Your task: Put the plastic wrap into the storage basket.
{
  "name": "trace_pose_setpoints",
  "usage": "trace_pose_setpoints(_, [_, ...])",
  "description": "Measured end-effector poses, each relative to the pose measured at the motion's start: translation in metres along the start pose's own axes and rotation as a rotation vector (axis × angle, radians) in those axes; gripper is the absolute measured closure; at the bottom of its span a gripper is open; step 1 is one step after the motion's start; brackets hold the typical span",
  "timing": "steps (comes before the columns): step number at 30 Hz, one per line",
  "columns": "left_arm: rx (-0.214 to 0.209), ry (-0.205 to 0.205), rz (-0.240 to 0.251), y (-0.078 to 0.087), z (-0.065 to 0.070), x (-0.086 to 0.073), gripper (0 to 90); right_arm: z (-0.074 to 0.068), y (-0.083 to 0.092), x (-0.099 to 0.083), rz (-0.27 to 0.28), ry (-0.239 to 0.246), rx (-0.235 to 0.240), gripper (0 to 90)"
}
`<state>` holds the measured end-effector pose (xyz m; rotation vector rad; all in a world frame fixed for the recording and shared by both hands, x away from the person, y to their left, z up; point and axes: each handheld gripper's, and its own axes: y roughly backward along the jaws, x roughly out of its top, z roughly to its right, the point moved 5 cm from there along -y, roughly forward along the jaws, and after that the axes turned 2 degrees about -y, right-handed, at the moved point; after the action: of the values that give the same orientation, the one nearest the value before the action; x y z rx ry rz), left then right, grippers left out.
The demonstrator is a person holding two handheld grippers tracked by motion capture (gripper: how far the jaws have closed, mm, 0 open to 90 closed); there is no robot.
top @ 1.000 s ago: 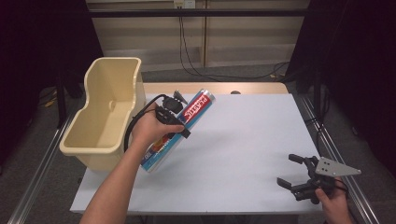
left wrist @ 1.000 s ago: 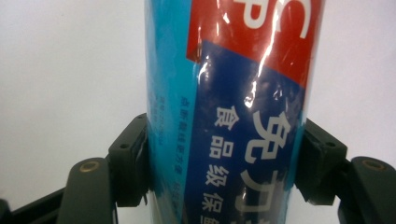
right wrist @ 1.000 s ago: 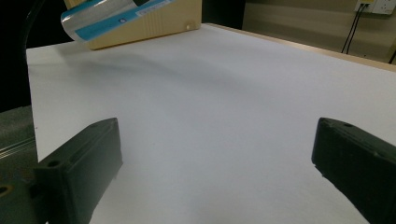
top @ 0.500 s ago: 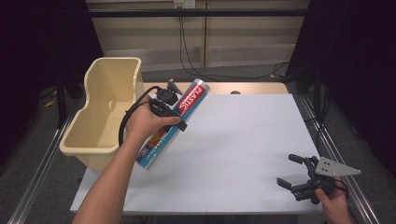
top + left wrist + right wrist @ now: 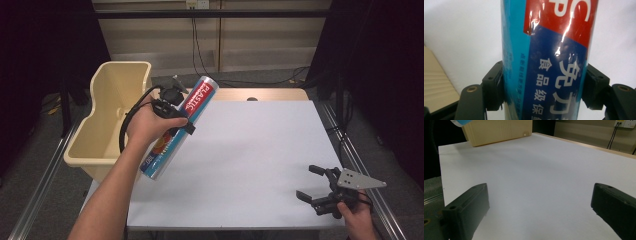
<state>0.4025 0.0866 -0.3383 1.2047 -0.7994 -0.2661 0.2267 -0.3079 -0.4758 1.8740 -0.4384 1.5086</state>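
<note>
While left tongs (image 5: 541, 90) clamp glossy cylindrical roll (image 5: 180, 127), beige plastic bin (image 5: 107, 125) adjacent.

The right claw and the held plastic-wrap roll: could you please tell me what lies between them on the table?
Nothing: in the high view, only bare white tabletop stretches between the right claw and the roll.

Your left gripper (image 5: 172, 107) holds the roll (image 5: 180, 125) tilted over the table's (image 5: 260, 150) left edge, just right of the bin (image 5: 112, 120). Your right gripper (image 5: 317, 187) sits at the near right corner, well apart.
</note>
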Motion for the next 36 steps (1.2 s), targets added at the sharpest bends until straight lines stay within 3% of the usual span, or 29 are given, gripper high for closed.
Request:
trace_pose_setpoints(16, [0.014, 0.053, 0.019, 0.03, -0.009, -0.002, 32.2, -0.001, -0.001, 0.0, 0.0, -0.001, 0.002, 1.5])
trace_pose_setpoints(24, [0.026, 0.057, 0.015, 0.045, -0.017, -0.005, 32.2, 0.0, -0.001, 0.0, 0.0, 0.0, 0.001, 1.5])
trace_pose_setpoints(36, [0.055, 0.113, 0.03, 0.066, -0.032, -0.016, 32.2, -0.001, -0.002, 0.0, -0.003, 0.0, 0.004, 1.5])
